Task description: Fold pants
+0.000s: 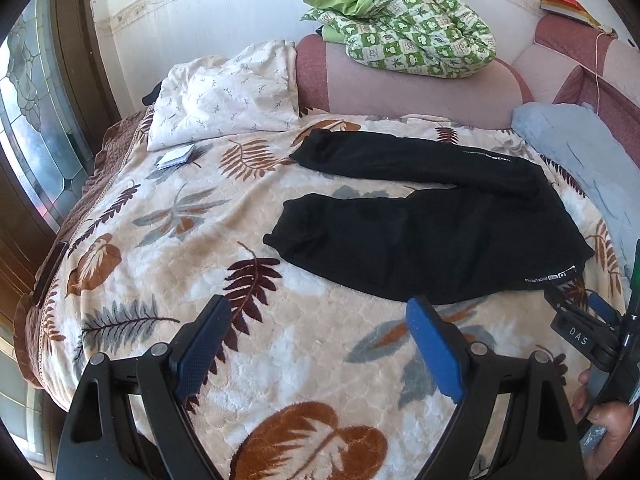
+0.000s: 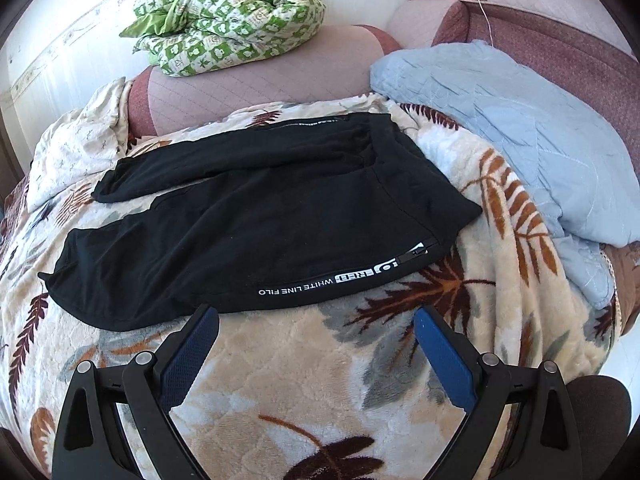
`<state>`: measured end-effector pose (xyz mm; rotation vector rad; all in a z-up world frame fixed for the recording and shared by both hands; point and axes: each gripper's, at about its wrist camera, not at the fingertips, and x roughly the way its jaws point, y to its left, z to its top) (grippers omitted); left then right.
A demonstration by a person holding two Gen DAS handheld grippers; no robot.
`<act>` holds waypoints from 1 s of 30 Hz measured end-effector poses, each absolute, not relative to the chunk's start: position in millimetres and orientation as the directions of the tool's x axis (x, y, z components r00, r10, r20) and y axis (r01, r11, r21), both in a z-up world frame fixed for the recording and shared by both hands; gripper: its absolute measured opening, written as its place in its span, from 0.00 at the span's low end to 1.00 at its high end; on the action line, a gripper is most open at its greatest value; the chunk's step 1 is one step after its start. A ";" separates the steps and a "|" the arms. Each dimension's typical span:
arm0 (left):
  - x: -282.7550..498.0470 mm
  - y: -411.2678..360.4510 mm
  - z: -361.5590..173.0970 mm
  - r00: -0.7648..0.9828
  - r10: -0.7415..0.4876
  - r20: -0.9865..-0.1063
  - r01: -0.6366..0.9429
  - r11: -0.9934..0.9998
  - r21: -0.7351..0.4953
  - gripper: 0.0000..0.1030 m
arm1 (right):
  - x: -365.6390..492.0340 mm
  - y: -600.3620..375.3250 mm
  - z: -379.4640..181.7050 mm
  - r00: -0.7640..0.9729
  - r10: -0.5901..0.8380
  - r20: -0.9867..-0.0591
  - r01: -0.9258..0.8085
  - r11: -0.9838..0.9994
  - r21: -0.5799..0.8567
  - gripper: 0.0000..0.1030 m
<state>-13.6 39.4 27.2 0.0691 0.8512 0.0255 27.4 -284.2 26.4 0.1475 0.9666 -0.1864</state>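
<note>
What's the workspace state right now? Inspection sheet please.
Surface: bed under a leaf-print blanket.
Job's things: black pants spread flat, legs apart, not yet folded.
Clutter: white pillow, small white card stack, light blue quilt, green patterned quilt on the headboard.
Grippers: left gripper and right gripper both open, holding nothing, short of the pants' near edge.
Cables: thin cord down the headboard.
Surroundings: pink headboard, stained-glass window, books.

I note matt black knit pants [image 2: 256, 216] on a plush, fuzzy leaf-print blanket [image 2: 304, 376], quilted blue cloth [image 2: 520, 128] far right, finger pads [image 2: 444, 356] textured blue rubber.
</note>
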 end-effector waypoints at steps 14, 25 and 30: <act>-4.3 27.9 17.0 0.627 0.072 -0.776 0.011 0.995 0.102 0.86 | 25.6 -282.2 32.2 0.571 -0.073 -0.817 0.178 0.983 0.037 0.97; 0.1 24.9 11.1 0.614 0.068 -0.786 0.019 0.995 0.101 0.86 | 27.5 -279.7 31.0 0.565 -0.069 -0.822 0.166 0.986 0.031 0.97; 4.1 26.1 7.6 0.606 0.073 -0.792 0.014 0.995 0.102 0.86 | 30.7 -279.0 33.1 0.573 -0.070 -0.816 0.157 0.987 0.026 0.97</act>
